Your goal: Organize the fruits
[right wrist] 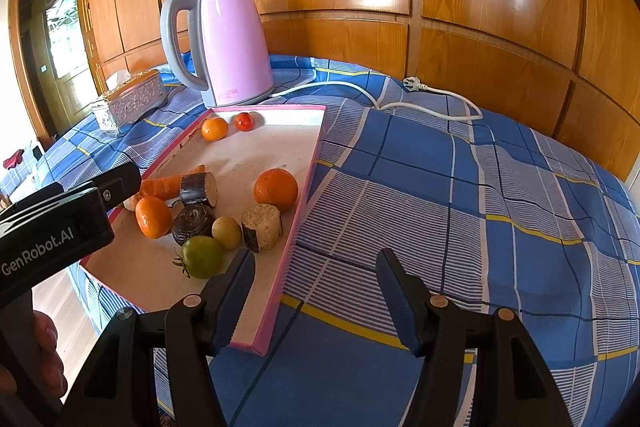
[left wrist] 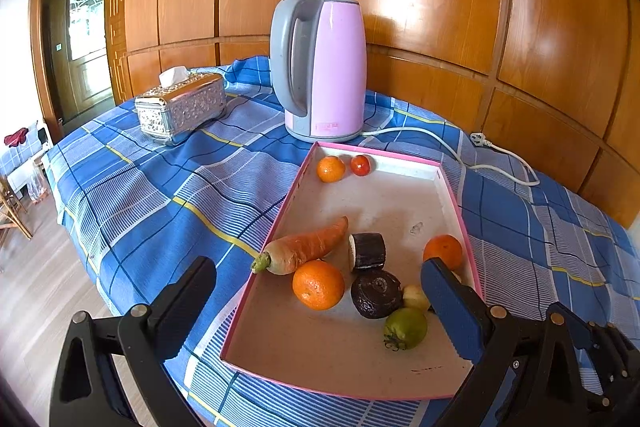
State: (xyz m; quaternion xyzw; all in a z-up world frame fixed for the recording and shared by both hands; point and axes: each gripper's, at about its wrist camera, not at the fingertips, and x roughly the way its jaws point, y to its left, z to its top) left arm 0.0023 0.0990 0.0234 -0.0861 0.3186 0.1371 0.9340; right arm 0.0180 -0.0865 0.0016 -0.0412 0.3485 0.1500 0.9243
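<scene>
A pink-rimmed tray (left wrist: 456, 195) (right wrist: 308, 171) lies on the blue plaid cloth. In it are a carrot (left wrist: 308, 247) (right wrist: 164, 187), three oranges (left wrist: 318, 285) (left wrist: 443, 250) (left wrist: 331, 169), a small red tomato (left wrist: 361, 165) (right wrist: 244, 121), a green tomato (left wrist: 405, 327) (right wrist: 202, 256), a small yellow fruit (left wrist: 415, 297) (right wrist: 226, 233) and dark eggplant pieces (left wrist: 367, 251) (left wrist: 376, 293) (right wrist: 262, 227). My left gripper (left wrist: 320, 303) is open and empty over the tray's near end. My right gripper (right wrist: 316, 295) is open and empty over the tray's near right rim.
A pink electric kettle (left wrist: 324, 67) (right wrist: 228, 47) stands behind the tray, its white cord and plug (left wrist: 480, 141) (right wrist: 416, 85) trailing right. A silver tissue box (left wrist: 180, 107) (right wrist: 132, 99) sits at the left. Wood panelling backs the table. The floor drops away at left.
</scene>
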